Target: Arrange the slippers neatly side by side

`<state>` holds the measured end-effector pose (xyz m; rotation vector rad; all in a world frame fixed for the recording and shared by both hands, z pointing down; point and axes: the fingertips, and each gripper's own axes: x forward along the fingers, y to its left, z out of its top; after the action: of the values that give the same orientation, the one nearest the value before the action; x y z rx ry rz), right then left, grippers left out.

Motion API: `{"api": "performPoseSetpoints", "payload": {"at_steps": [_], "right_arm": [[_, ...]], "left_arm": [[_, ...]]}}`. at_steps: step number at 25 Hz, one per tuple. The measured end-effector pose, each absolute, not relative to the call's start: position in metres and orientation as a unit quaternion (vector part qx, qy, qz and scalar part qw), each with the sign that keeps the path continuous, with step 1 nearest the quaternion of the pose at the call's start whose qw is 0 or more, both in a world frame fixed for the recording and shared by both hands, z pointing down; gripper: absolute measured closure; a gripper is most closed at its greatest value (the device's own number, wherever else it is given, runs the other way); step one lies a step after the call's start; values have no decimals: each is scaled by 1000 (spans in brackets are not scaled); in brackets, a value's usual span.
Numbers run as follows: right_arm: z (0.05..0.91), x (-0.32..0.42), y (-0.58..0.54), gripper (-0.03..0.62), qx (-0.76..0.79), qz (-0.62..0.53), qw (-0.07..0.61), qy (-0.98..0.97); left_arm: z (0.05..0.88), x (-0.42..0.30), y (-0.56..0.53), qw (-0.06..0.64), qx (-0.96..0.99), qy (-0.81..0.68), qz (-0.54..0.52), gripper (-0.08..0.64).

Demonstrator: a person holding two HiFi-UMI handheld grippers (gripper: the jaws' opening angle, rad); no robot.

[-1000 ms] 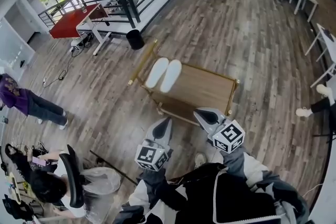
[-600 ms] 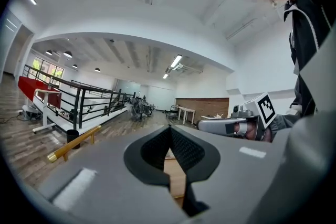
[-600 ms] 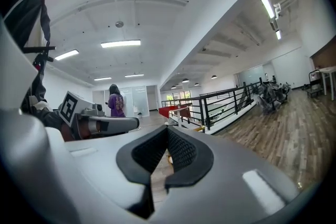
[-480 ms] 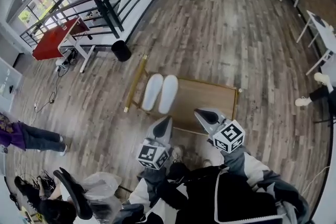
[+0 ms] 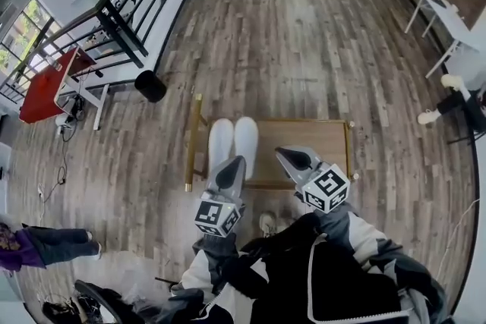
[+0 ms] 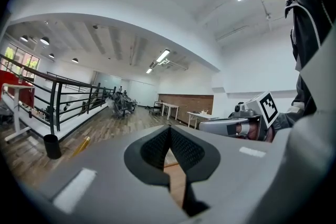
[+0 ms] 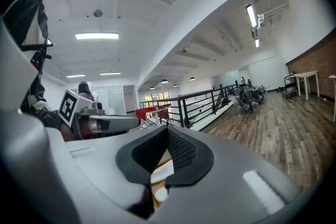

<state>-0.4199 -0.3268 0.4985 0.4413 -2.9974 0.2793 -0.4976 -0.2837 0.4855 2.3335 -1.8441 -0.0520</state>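
Note:
Two white slippers (image 5: 220, 144) (image 5: 245, 140) lie side by side, touching, on the left end of a low wooden table (image 5: 307, 144) with a gold frame. My left gripper (image 5: 230, 171) is shut and empty, held level, its tip in front of the near ends of the slippers. My right gripper (image 5: 292, 158) is also shut and empty, over the table's near edge to the right of the slippers. In the right gripper view a white slipper (image 7: 163, 172) shows below the shut right gripper (image 7: 168, 131). The left gripper view looks past its shut left gripper (image 6: 169, 131) at bare tabletop.
A gold rail (image 5: 194, 140) runs along the table's left side. A black bin (image 5: 150, 86) and a black railing (image 5: 114, 11) stand far left, with a red table (image 5: 45, 83). White tables (image 5: 448, 15) stand at the right. People stand at the lower left (image 5: 34, 246) and right (image 5: 452, 95).
The table with the slippers has come nearer and now lies straight ahead. Both grippers, still shut, have moved forward with me to its near edge.

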Motion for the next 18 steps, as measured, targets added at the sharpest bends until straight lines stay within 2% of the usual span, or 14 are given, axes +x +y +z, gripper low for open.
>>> {"api": "performPoseSetpoints", "payload": {"at_steps": [8,15,16,18], "right_arm": [[524,-448,-348,588,137,107,84,-981],[610,-478,-369,584,150,161,167,-961],[627,-484,-370,541,151,169,185,-956],[660,-498,-372,503,149,179,226,-946]], "left_arm": [[491,-510,-294,93,778,-622,-5,548],[496,-519,-289,94,770,-632,2,548],[497,-520,-287,95,769,-632,3,548],[500,-522,-285,97,769,-632,6,548]]}}
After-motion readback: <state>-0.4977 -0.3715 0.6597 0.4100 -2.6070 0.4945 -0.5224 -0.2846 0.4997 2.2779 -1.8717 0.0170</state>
